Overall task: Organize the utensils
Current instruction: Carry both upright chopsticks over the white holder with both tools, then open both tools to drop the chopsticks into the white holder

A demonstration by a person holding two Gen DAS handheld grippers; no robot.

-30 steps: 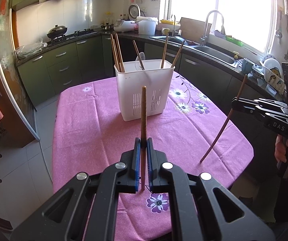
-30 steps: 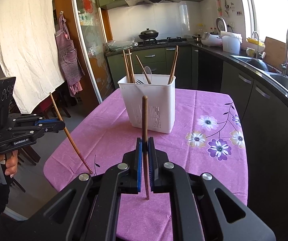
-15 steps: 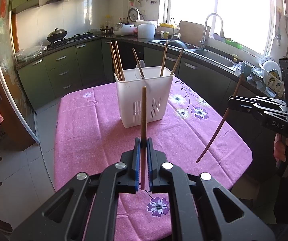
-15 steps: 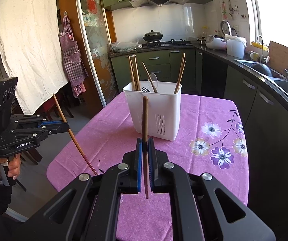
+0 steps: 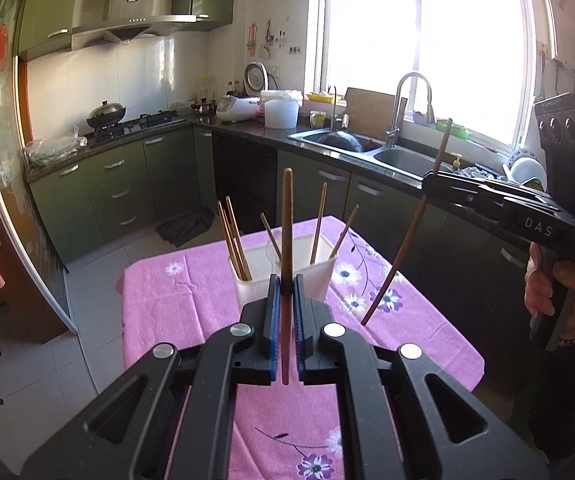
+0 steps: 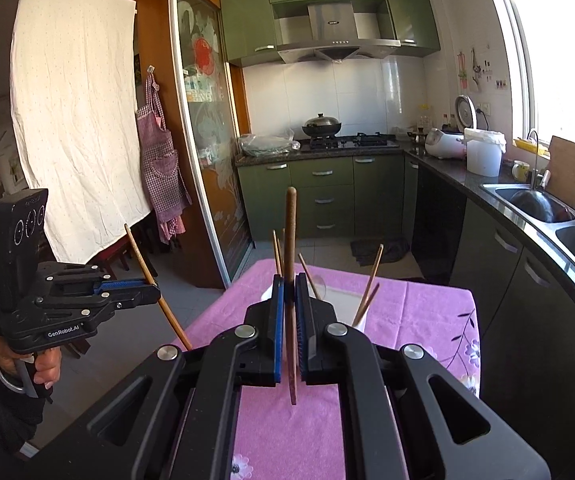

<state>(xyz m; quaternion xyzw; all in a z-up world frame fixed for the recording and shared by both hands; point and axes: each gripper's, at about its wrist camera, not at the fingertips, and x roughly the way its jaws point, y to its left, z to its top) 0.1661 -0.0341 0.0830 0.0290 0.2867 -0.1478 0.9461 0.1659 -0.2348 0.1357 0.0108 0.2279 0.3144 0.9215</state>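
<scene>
Left wrist view showed the pink floral tablecloth [image 5: 167,304] on the table, with the white utensil holder [image 5: 319,276] near its far end, several chopsticks already standing in it. Right wrist view put the holder [image 6: 343,300] just past the fingertips, mostly hidden behind the jaws.

Left gripper [image 5: 284,292] was clamped on a brown chopstick [image 5: 286,216], stick upright, both ends clear of the pads. Right gripper [image 6: 289,296] was clamped on its own chopstick [image 6: 290,232], also near vertical. From the left view the right gripper's chopstick [image 5: 407,236] leaned, lower tip hanging above the cloth beside the holder.

Judgement: both sticks were lifted and headed for the holder. To do it well:
- one hand at a time, so the grippers don't collide over the small opening
- get the lower tip above the rim first, then lower it inside
- aim for a gap, away from the standing chopsticks
- open the jaws only once the tip is well inside, or it may tip out
</scene>
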